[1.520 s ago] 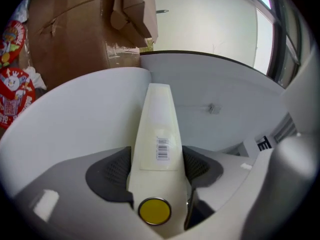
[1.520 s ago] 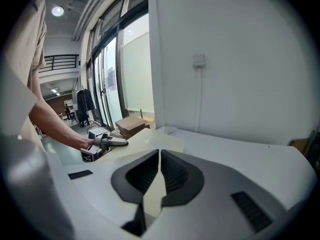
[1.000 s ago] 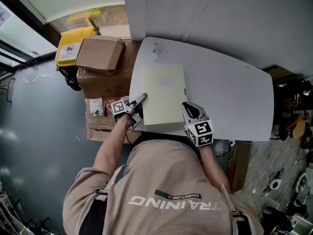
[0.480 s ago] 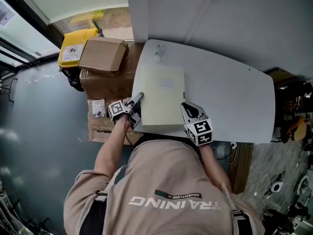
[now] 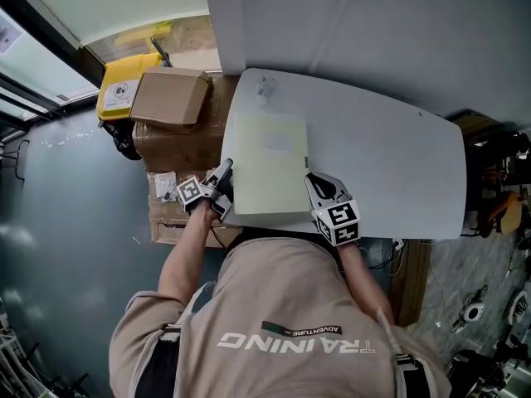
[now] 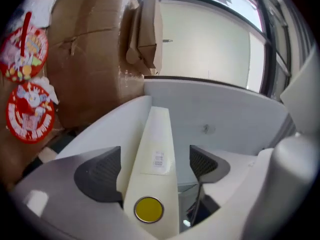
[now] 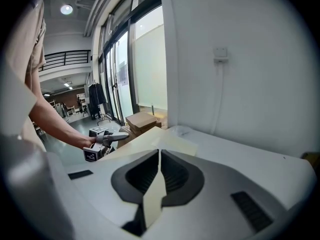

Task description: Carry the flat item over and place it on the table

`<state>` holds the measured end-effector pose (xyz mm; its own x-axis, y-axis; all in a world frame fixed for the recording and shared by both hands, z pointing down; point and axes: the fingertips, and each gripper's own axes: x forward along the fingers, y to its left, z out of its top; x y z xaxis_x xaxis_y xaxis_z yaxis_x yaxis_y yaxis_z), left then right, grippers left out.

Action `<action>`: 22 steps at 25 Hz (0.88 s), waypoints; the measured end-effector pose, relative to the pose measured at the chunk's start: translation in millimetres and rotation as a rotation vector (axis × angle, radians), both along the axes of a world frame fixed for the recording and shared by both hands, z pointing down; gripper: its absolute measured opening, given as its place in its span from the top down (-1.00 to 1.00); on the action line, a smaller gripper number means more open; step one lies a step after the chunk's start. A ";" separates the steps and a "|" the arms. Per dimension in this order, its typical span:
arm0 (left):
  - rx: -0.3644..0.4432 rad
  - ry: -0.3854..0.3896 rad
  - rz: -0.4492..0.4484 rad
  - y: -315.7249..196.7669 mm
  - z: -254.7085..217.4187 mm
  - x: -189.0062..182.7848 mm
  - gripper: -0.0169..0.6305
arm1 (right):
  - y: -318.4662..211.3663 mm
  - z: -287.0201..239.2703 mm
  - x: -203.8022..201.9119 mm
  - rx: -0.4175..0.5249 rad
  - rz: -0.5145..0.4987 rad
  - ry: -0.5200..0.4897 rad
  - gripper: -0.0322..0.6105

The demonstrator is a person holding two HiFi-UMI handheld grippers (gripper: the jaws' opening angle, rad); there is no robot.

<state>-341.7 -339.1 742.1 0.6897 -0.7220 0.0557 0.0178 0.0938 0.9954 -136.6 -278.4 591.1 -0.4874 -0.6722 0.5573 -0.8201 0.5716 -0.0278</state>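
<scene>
The flat item (image 5: 267, 164), a pale cream sheet, lies on the white table (image 5: 390, 164) at its near left part. My left gripper (image 5: 226, 171) is at the sheet's left edge. In the left gripper view its jaws are opening, with the sheet's edge (image 6: 157, 134) between the dark pads (image 6: 100, 171) and a gap on the right side. My right gripper (image 5: 312, 182) holds the near right corner. In the right gripper view its jaws (image 7: 159, 171) are shut on the thin edge of the sheet (image 7: 172, 145).
Cardboard boxes (image 5: 170, 98) and a yellow bin (image 5: 124, 77) stand left of the table, close to my left gripper. A small clear object (image 5: 265, 84) sits at the table's far left corner. A white wall (image 5: 373, 31) runs behind the table.
My left gripper has slid left and a little nearer, off the sheet's edge, with its jaws spread wider. The right gripper has stayed on its corner.
</scene>
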 end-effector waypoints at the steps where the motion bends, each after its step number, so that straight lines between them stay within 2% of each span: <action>1: 0.007 -0.070 0.009 -0.5 4.1 -1.8 -0.33 | 0.6 0.9 1.1 -0.001 0.002 0.000 0.85; 4: 0.033 -0.277 0.054 -1.5 11.0 -4.2 -0.32 | 1.1 1.5 4.2 -0.001 0.009 -0.003 0.85; 8: 0.118 -0.477 0.070 -11.2 -6.6 -6.2 -0.32 | 0.6 2.6 3.4 -0.003 0.003 -0.011 0.85; 9: 0.138 -0.500 0.077 -13.4 -11.2 -4.4 -0.32 | 1.0 3.6 2.6 -0.005 -0.001 -0.014 0.85; 17: 0.217 -0.514 0.120 -16.2 -50.6 12.5 -0.32 | -0.3 0.7 -2.3 0.002 -0.026 -0.027 0.85; 22: 0.356 -0.584 0.145 -15.2 -94.2 32.1 -0.28 | -1.5 -7.9 8.8 0.020 -0.010 -0.038 0.85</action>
<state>-309.6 -354.4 647.9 0.7096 -0.6683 0.2233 -0.5174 -0.2792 0.8089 -127.8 -279.8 583.2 -0.5148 -0.6781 0.5246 -0.8128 0.5806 -0.0472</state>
